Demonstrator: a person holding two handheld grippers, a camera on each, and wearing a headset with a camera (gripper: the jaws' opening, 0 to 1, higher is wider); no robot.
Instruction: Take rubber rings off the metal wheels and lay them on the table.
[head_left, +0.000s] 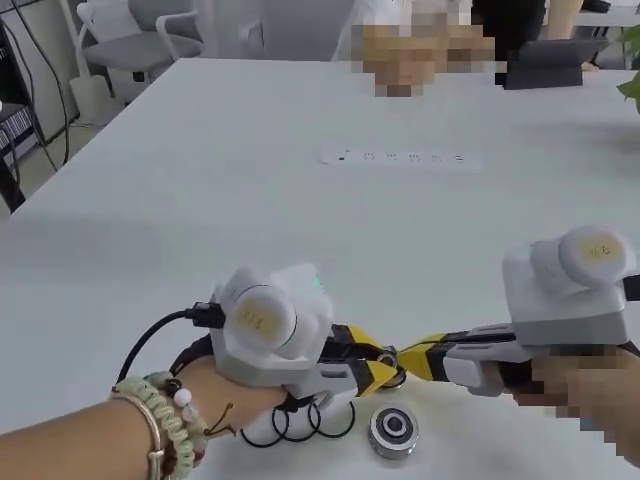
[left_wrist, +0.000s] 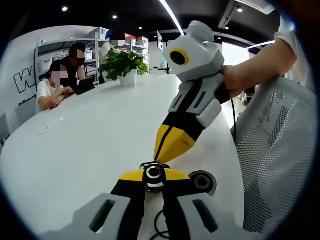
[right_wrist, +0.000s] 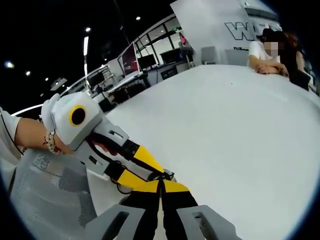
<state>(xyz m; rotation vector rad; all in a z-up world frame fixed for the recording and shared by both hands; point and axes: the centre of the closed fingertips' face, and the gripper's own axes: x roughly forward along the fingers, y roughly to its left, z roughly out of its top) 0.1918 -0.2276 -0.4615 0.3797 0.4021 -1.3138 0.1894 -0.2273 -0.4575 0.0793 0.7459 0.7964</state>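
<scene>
Clamping a small metal wheel (left_wrist: 154, 175) in the left gripper (head_left: 372, 374), yellow jaws narrowed onto its sides, just above the white table (head_left: 300, 200). Meeting it head-on with the right gripper (left_wrist: 161, 157), jaws drawn almost together, seemingly nipping the black rubber ring (left_wrist: 144, 164) at the wheel's rim. Leaving a second wheel (head_left: 393, 430) and several loose rings (head_left: 300, 420) lying on the table just beneath. Judging the ring as light, soft and stretchy, probably clinging in its groove, so taking a thin pinch at its outer edge. Judging the wheel as hard, smooth and slippery, so bracing it firmly by its sides.
</scene>
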